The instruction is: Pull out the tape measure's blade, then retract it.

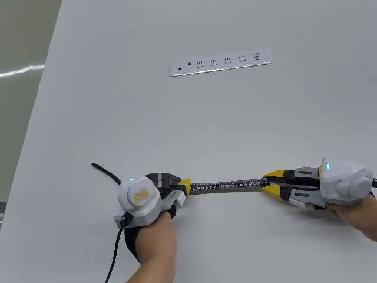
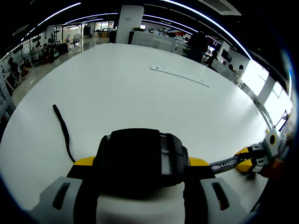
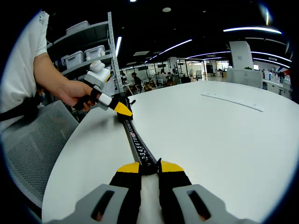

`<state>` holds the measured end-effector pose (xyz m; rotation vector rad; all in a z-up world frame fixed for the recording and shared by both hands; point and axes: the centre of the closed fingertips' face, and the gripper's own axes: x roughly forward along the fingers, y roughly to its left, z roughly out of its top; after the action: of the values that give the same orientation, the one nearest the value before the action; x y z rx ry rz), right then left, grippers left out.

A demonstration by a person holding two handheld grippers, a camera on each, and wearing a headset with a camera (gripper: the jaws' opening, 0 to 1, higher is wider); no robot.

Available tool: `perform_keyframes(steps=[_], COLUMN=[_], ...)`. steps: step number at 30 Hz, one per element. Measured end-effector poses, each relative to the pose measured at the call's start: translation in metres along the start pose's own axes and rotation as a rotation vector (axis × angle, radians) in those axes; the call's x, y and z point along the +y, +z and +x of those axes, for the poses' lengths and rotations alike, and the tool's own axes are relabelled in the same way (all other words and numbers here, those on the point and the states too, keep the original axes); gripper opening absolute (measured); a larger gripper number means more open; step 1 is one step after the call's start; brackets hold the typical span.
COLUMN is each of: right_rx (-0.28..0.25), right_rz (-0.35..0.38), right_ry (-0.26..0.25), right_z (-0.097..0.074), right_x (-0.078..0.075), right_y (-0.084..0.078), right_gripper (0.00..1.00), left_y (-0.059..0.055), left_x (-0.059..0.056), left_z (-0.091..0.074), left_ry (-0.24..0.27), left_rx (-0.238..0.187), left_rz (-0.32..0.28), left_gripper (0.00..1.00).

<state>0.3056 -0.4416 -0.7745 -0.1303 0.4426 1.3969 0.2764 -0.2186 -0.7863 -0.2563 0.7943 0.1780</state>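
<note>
Your left tongs (image 1: pixel 179 192) are clamped on the tape measure case (image 1: pixel 162 179), one yellow tip on each side of its black body; the left gripper view shows the case (image 2: pixel 140 158) wedged between them. Your right tongs (image 1: pixel 268 182) are pinched together on the free end of the blade (image 1: pixel 227 186), and the right gripper view shows the tips (image 3: pixel 149 168) meeting over the last printed numbers.

You look to be in the pull-out step, with a short length of blade drawn and lying low over the worktop (image 1: pixel 177 118). Next, either draw the right tongs further from the left along the same line, or, if this length is enough, bring them back toward the case so the blade feeds in under control (letting go outright could make it snap back).

The blade's long axis runs straight from the left tongs to the right tongs. The case's mouth faces the right tongs and the hook end points away from the case.

A black strap (image 1: pixel 106 173) trails from the case on the side away from the right tongs. Well beyond both tongs lies a white power strip (image 1: pixel 221 62).
</note>
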Motion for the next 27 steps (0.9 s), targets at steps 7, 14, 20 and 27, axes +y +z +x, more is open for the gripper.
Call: perform_keyframes(steps=[7, 14, 20, 27], right_rx=[-0.006, -0.009, -0.012, -0.014], right_rz=[-0.003, -0.005, -0.005, -0.007], right_ry=[0.010, 0.023, 0.029, 0.036], right_z=[0.006, 0.014, 0.020, 0.026], right_x=[0.003, 0.006, 0.008, 0.006], right_y=[0.004, 0.009, 0.012, 0.011], right_gripper=[0.12, 0.12, 0.12, 0.12], left_y=[0.000, 0.001, 0.001, 0.001], left_x=[0.000, 0.000, 0.000, 0.001], left_z=[0.000, 0.000, 0.001, 0.001], left_ry=[-0.001, -0.001, 0.000, 0.000], left_rx=[-0.002, 0.000, 0.002, 0.003], left_rz=[0.000, 0.000, 0.000, -0.001], left_gripper=[0.73, 0.73, 0.73, 0.73])
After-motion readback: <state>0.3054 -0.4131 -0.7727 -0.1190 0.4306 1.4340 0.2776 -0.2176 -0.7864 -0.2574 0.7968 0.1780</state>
